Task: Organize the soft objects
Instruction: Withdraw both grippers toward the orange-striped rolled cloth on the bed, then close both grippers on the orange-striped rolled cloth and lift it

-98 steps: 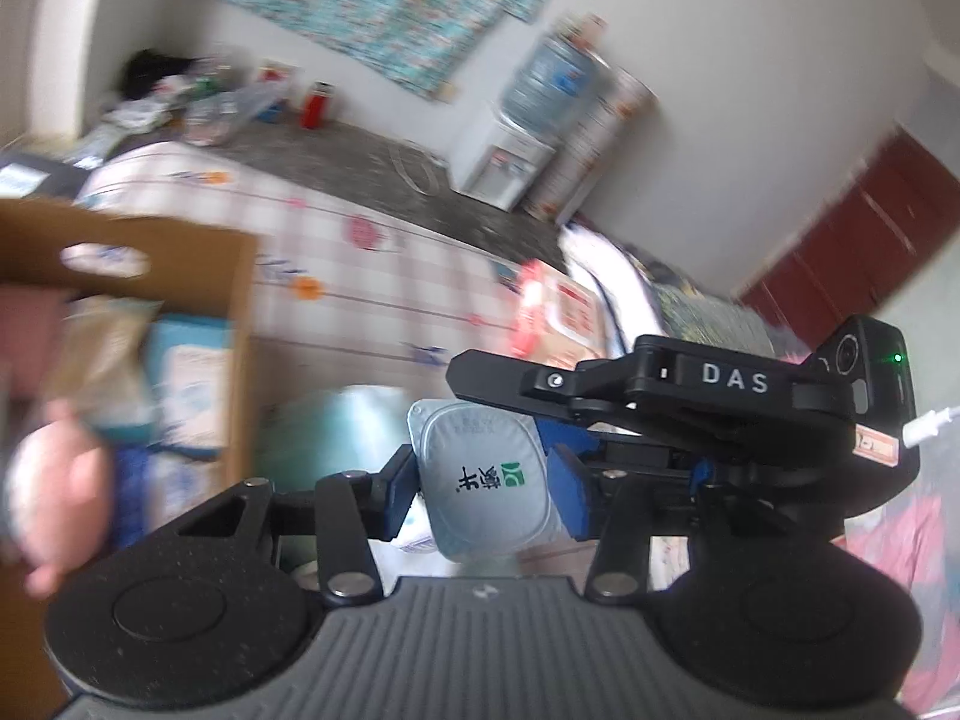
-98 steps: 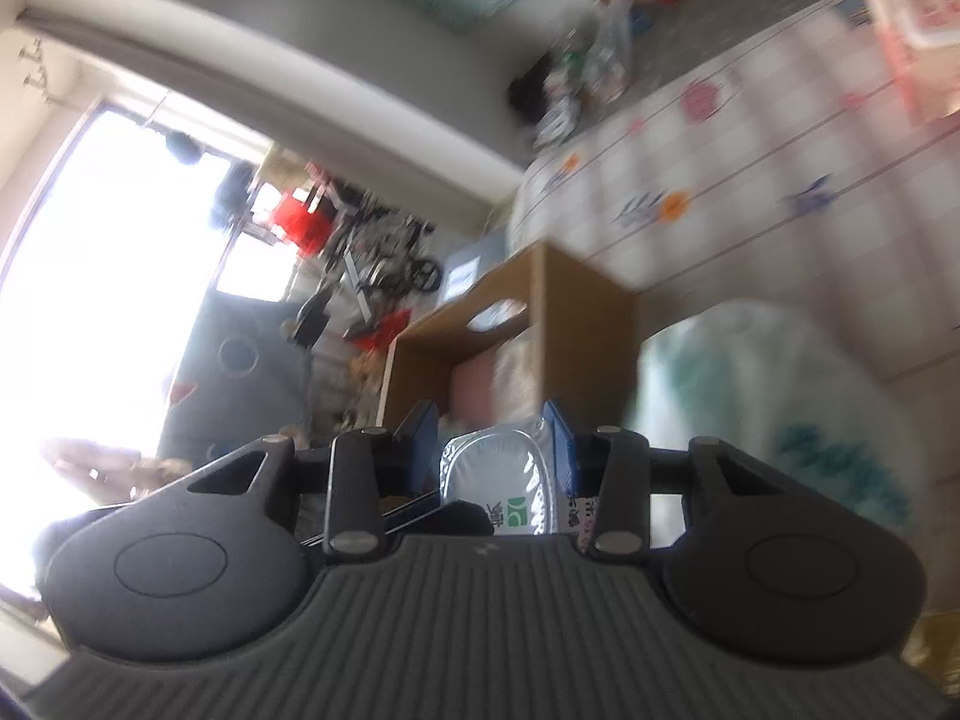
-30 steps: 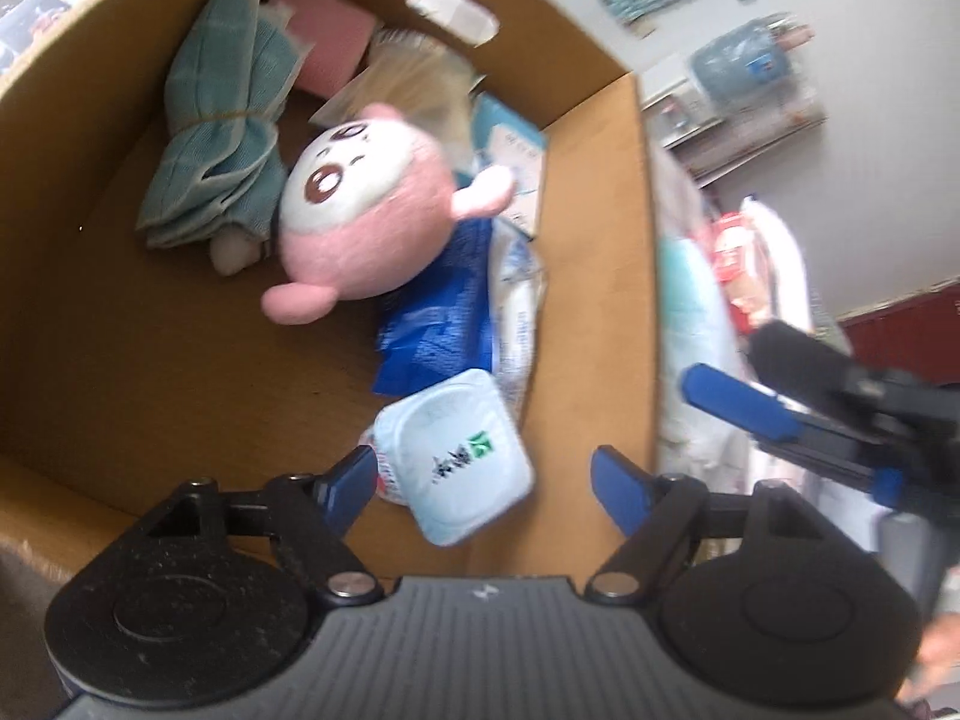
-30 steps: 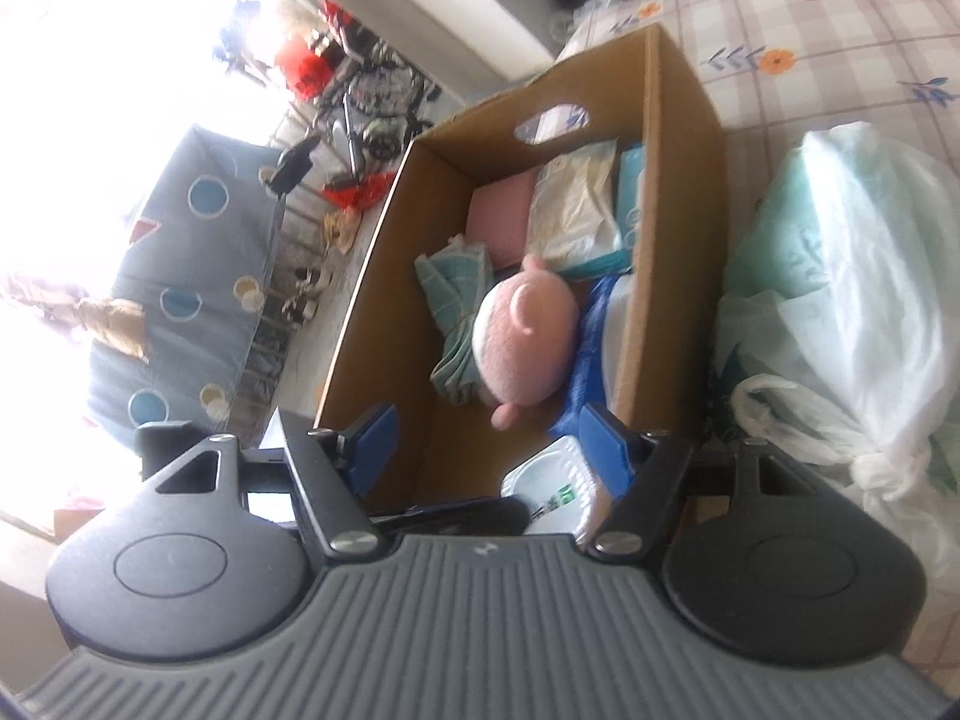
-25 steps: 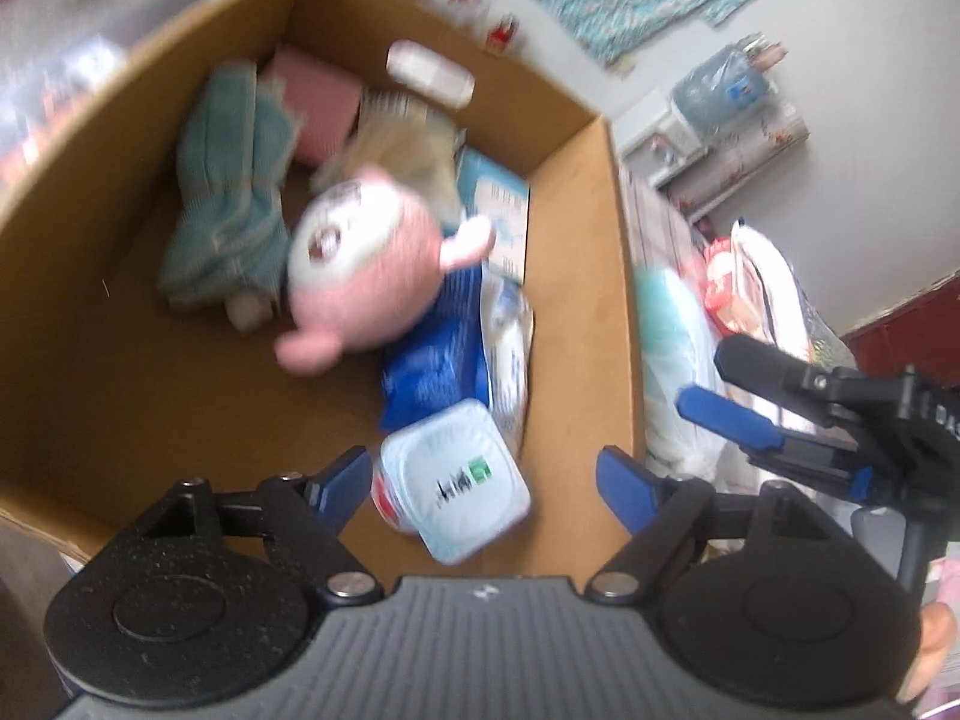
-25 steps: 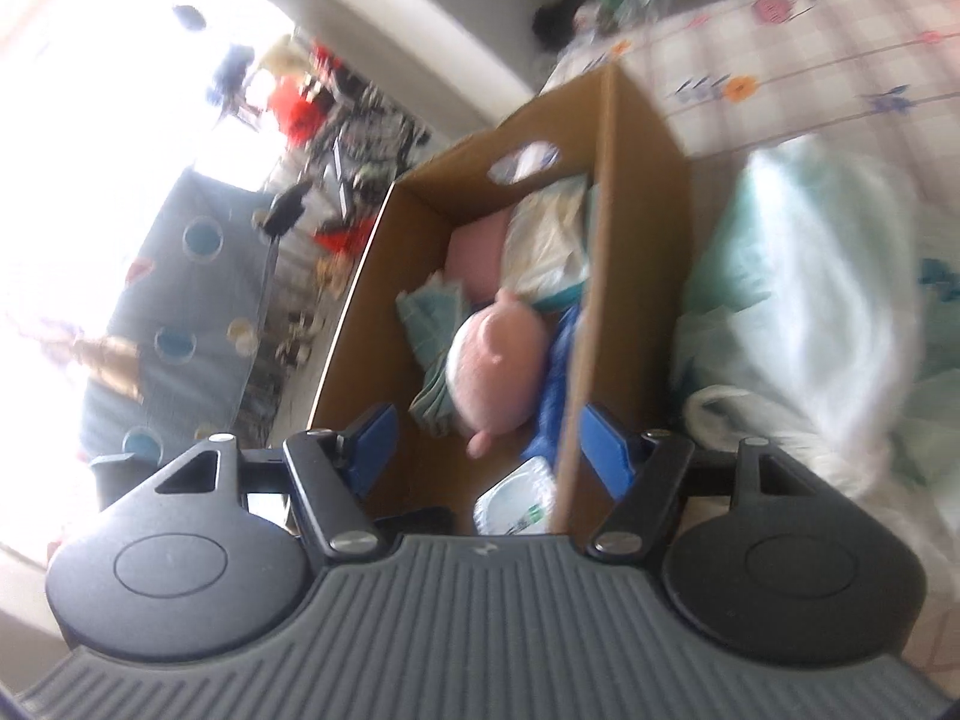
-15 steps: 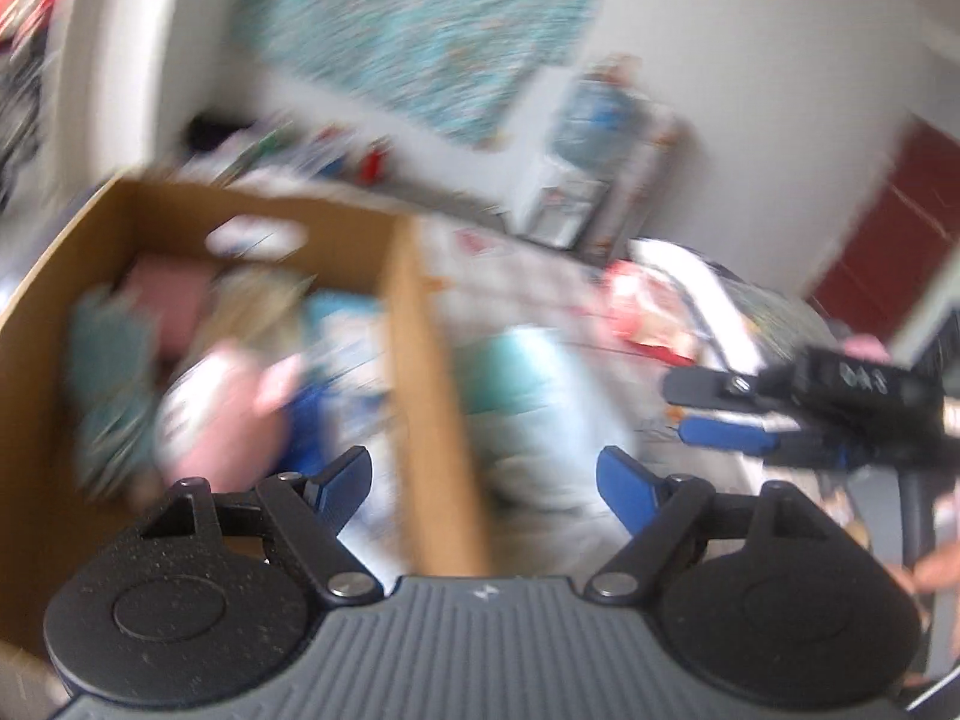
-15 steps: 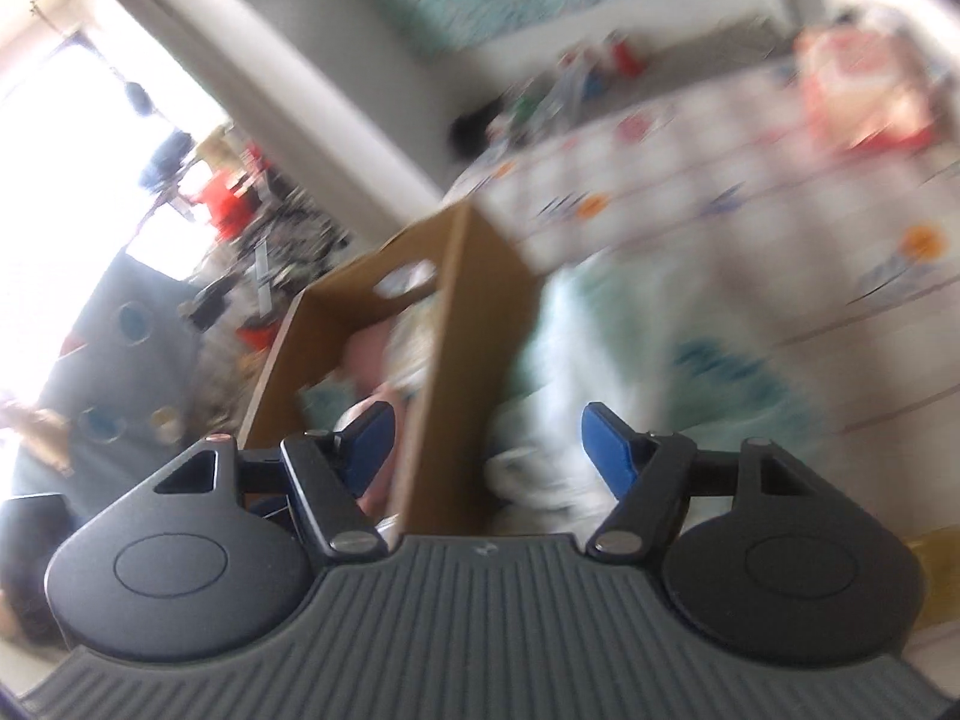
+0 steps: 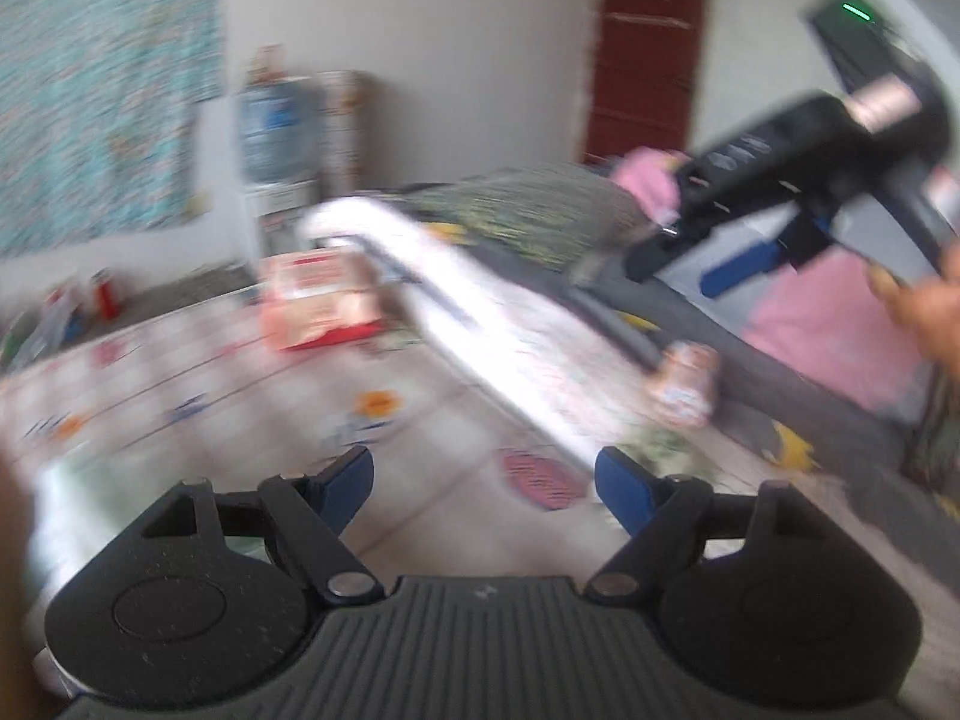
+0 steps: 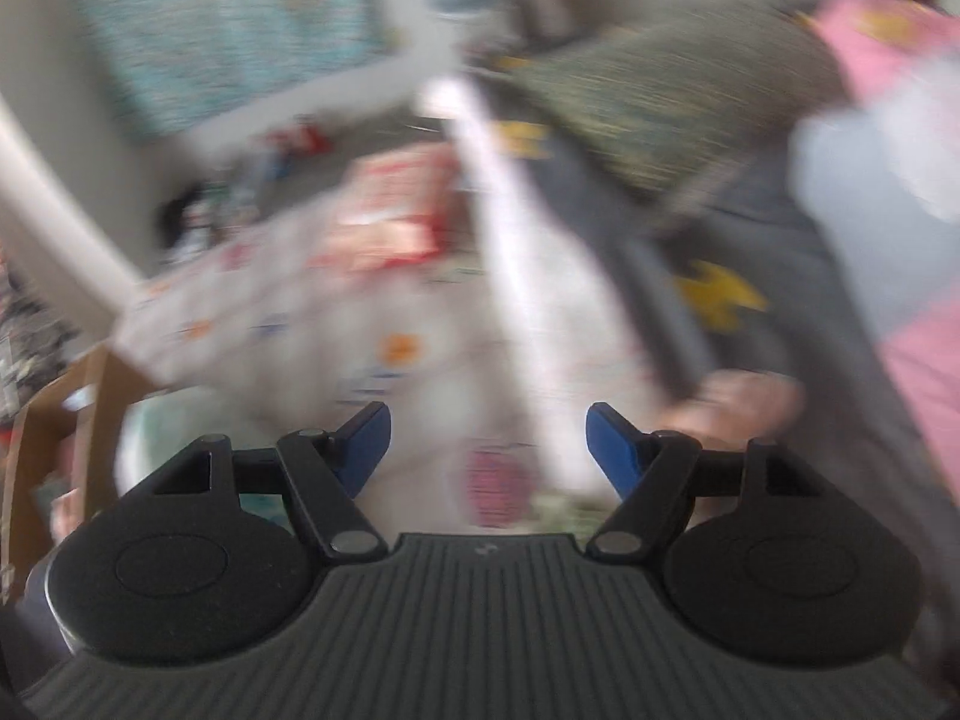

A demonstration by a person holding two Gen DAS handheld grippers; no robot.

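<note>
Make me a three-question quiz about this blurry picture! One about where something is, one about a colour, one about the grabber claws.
1. Where is the red-and-white packet?
A. on the checked sheet
B. between the claws
C. on the wall

2. What colour are the left gripper fingertips?
A. yellow
B. blue
C. green

3. How are the right gripper jaws?
A. shut on a toy
B. open, holding nothing
C. shut tight

Answers: 1 A, it lies on the sheet; 2 B, both tips look blue; 3 B, the jaws have just been opening, with nothing between them.
</note>
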